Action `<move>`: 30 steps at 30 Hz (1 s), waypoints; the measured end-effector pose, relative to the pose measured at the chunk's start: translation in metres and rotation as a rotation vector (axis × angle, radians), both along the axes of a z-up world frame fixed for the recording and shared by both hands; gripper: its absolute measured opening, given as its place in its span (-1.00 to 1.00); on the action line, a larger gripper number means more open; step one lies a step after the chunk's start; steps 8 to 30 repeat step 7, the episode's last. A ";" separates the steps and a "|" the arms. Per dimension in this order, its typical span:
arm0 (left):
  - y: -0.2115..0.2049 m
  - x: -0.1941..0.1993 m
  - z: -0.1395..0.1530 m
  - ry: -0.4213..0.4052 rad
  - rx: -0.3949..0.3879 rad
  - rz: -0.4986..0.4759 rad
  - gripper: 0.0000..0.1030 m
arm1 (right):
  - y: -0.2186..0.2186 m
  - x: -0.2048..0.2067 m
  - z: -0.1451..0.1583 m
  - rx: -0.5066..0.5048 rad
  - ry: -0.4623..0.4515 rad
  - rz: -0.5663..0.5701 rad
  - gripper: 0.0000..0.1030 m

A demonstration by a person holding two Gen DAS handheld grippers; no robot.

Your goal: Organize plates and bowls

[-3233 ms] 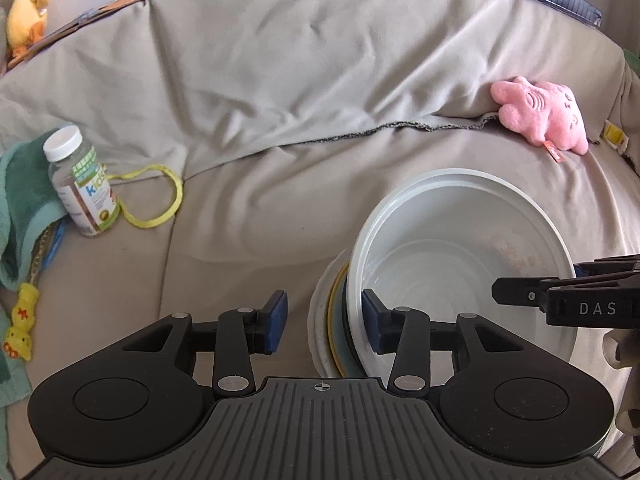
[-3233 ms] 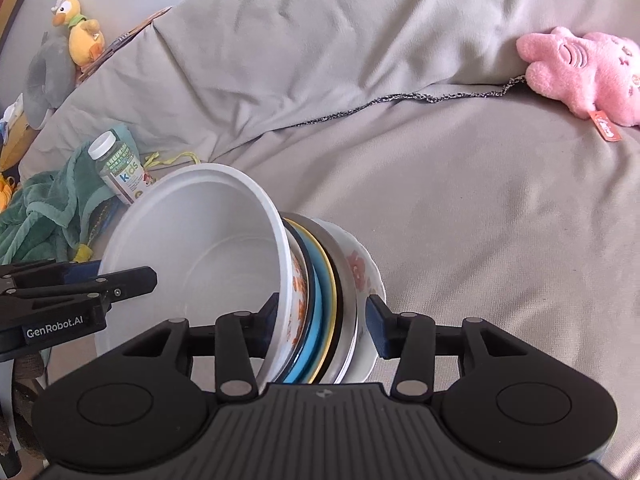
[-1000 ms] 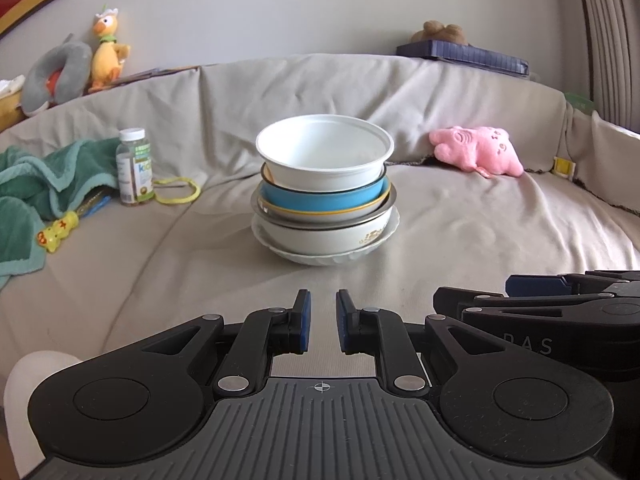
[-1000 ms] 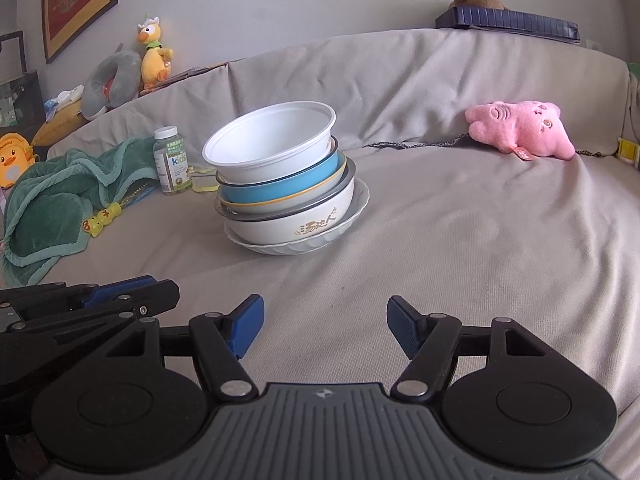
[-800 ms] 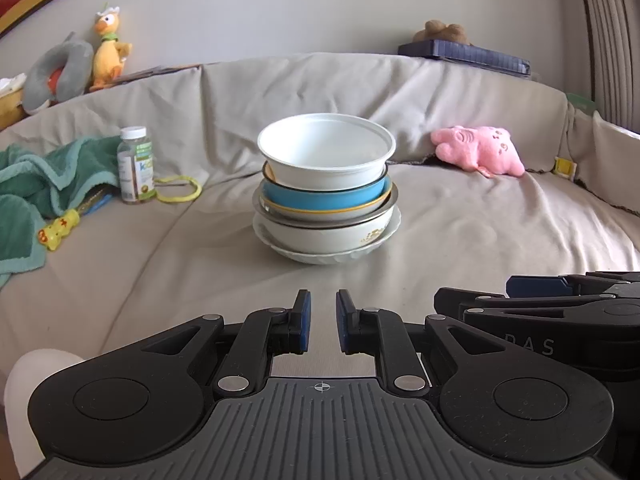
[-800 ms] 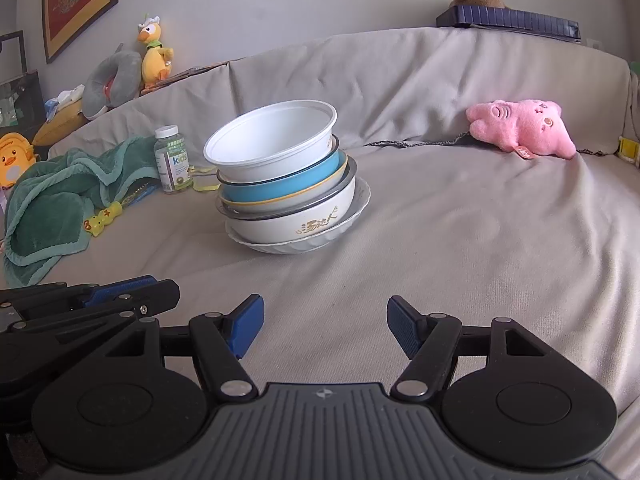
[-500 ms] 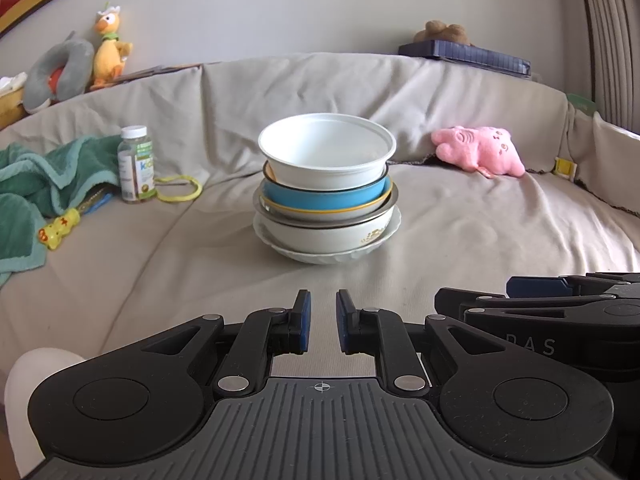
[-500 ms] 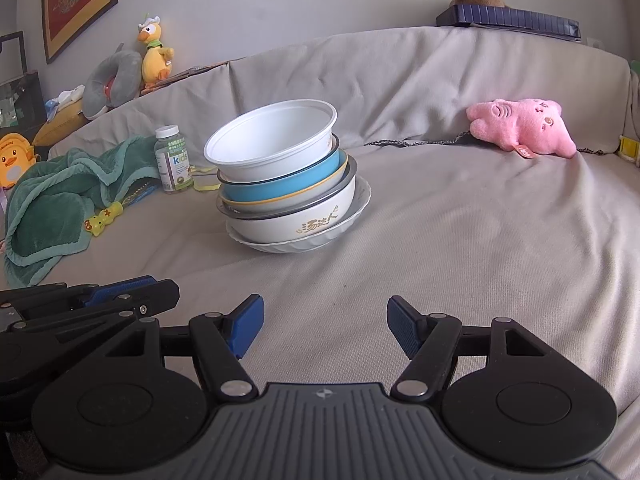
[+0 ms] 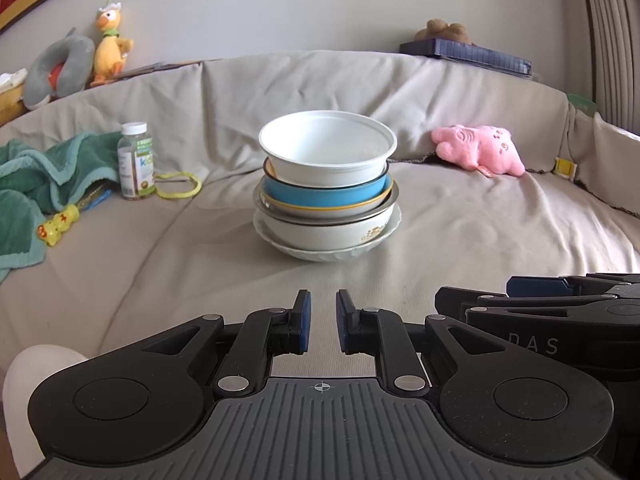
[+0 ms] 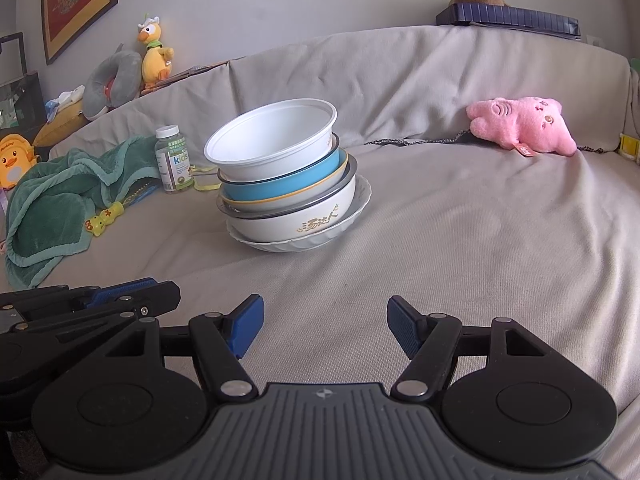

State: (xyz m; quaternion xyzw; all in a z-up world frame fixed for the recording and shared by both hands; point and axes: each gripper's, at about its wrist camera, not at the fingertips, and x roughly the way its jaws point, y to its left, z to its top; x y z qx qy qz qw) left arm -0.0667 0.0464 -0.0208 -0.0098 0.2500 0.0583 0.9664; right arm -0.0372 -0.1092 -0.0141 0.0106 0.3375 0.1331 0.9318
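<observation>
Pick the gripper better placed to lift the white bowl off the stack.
Right. The right gripper has its jaws wide apart, while the left gripper is almost closed. Both sit back from the white bowl, holding nothing.

Beige sofa (image 9: 460, 240): pink plush (image 9: 478, 148) right, vitamin bottle (image 9: 136, 162) and green blanket (image 9: 36, 184) left, yellow duck toy (image 9: 108, 42) upper left on the backrest

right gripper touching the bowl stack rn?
Apart. The right wrist view shows the right gripper open and empty, with a stretch of bare sofa cover between its fingers and the bowl stack.
</observation>
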 end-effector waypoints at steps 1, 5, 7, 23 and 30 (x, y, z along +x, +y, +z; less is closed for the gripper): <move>0.000 0.000 0.000 0.000 0.001 0.002 -0.68 | 0.000 0.000 0.000 0.000 0.001 0.000 0.34; -0.002 0.000 -0.001 0.006 -0.004 -0.016 -0.68 | 0.001 0.000 0.000 0.002 0.003 -0.002 0.34; -0.004 0.000 -0.002 0.013 0.001 -0.004 -0.68 | 0.001 0.000 -0.001 0.008 0.006 -0.006 0.35; -0.004 0.000 -0.002 0.013 0.001 -0.004 -0.68 | 0.001 0.000 -0.001 0.008 0.006 -0.006 0.35; -0.004 0.000 -0.002 0.013 0.001 -0.004 -0.68 | 0.001 0.000 -0.001 0.008 0.006 -0.006 0.35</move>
